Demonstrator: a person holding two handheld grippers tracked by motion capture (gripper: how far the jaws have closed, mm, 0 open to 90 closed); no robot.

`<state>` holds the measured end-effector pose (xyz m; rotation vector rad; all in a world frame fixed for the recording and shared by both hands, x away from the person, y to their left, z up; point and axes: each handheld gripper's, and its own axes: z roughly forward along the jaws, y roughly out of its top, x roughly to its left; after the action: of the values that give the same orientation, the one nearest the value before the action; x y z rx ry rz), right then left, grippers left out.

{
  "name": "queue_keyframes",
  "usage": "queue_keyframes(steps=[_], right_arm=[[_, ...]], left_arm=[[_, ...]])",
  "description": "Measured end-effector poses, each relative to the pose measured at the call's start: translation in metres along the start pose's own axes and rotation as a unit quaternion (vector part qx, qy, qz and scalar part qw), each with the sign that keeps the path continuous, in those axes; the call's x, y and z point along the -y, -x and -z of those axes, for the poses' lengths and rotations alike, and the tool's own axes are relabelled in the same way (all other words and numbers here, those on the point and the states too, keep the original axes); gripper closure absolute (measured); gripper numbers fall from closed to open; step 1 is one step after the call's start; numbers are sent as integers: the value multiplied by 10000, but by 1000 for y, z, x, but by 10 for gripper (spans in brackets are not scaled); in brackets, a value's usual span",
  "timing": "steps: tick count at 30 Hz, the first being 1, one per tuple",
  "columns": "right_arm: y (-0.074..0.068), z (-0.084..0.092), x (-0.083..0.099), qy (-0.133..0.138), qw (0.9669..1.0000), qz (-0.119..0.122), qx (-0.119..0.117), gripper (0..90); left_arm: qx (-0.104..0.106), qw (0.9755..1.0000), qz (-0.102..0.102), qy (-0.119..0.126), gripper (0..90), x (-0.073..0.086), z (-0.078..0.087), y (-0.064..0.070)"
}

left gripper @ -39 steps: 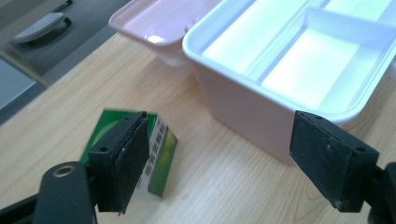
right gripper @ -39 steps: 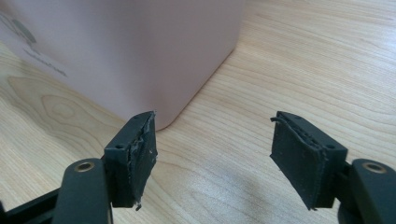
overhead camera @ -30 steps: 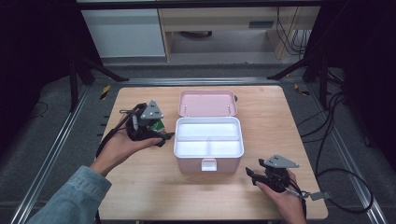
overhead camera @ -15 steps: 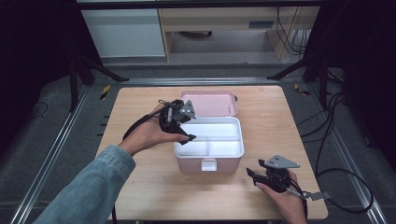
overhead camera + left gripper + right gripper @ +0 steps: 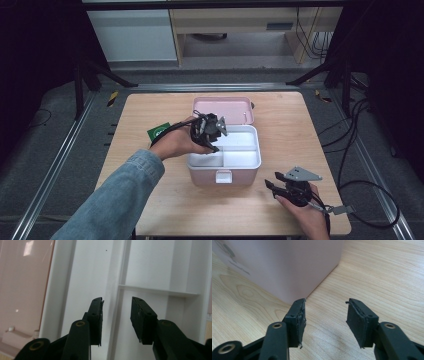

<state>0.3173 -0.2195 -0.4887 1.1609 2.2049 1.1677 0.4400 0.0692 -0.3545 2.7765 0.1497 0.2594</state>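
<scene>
In the high view, a pink box [image 5: 224,160] with a white divided tray sits at the middle of the frame on a wooden table [image 5: 150,107], its lid [image 5: 223,110] thrown back toward the top. The left gripper [image 5: 210,136] hangs over the tray's left half; a green card [image 5: 159,132] lies on the table left of the hand. The right gripper [image 5: 272,186] rests at lower right, just off the box's front corner.

In the left gripper view, the jaws have just been closing and stand apart with nothing between them, straddling the white divider wall [image 5: 119,302] that runs up the centre of the frame.

In the right gripper view, the jaws have also been closing, stand apart and hold nothing, with the box's pink corner [image 5: 287,272] in the upper left.

The box looks like light, stiff, smooth plastic, likely to slide if pushed; the thin tray walls or the front latch [image 5: 223,176] seem the surest places to pinch.
</scene>
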Motion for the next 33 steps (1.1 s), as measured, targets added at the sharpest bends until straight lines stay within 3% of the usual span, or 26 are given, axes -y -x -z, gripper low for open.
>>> queue_keyframes(steps=[12,25,33], right_arm=[[-2,-1,1,-40,9999,63,-86,555],[-2,-2,2,-89,9998,73,-147,570],[-1,-2,3,-100,9998,57,-145,571]], left_arm=[[330,9993,-30,-187,789,-6,-16,-11],[687,9971,-182,-254,864,-10,-23,-19],[877,9957,-276,-124,888,-7,-23,-24]])
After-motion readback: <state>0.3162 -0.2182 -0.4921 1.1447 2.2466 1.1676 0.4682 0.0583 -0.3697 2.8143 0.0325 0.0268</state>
